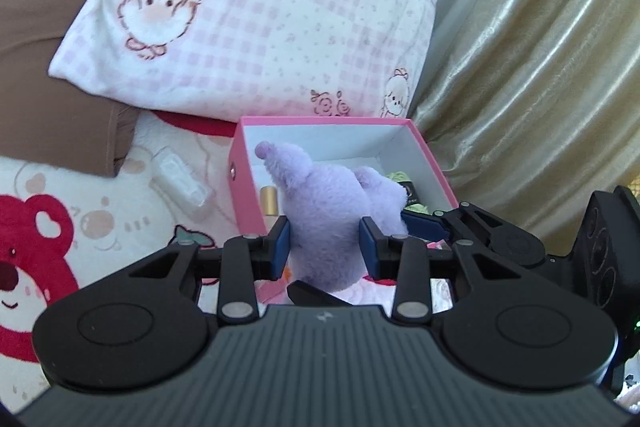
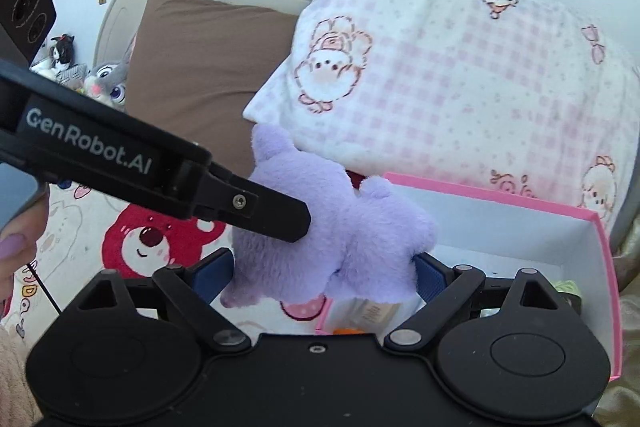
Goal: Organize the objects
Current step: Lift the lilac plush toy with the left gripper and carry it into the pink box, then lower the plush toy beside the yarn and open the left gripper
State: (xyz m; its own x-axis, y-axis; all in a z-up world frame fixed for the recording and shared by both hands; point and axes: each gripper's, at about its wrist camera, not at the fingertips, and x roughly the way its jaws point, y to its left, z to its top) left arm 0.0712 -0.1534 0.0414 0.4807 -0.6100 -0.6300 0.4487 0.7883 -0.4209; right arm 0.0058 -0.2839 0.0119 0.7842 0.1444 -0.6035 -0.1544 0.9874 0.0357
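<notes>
Ideally, the left gripper (image 1: 325, 243), jaws clenched on the fluffy lilac plush toy (image 1: 328, 203), lowers it squarely into the pink cardboard box (image 1: 434, 163) while the right gripper (image 2: 325, 269) stays released.

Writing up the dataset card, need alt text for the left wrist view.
The left gripper pinches a purple plush toy between its blue pads, held in front of an open pink box on a bed. Behind sit a pink checked pillow and a gold curtain; the right gripper reaches in from the right.
</notes>
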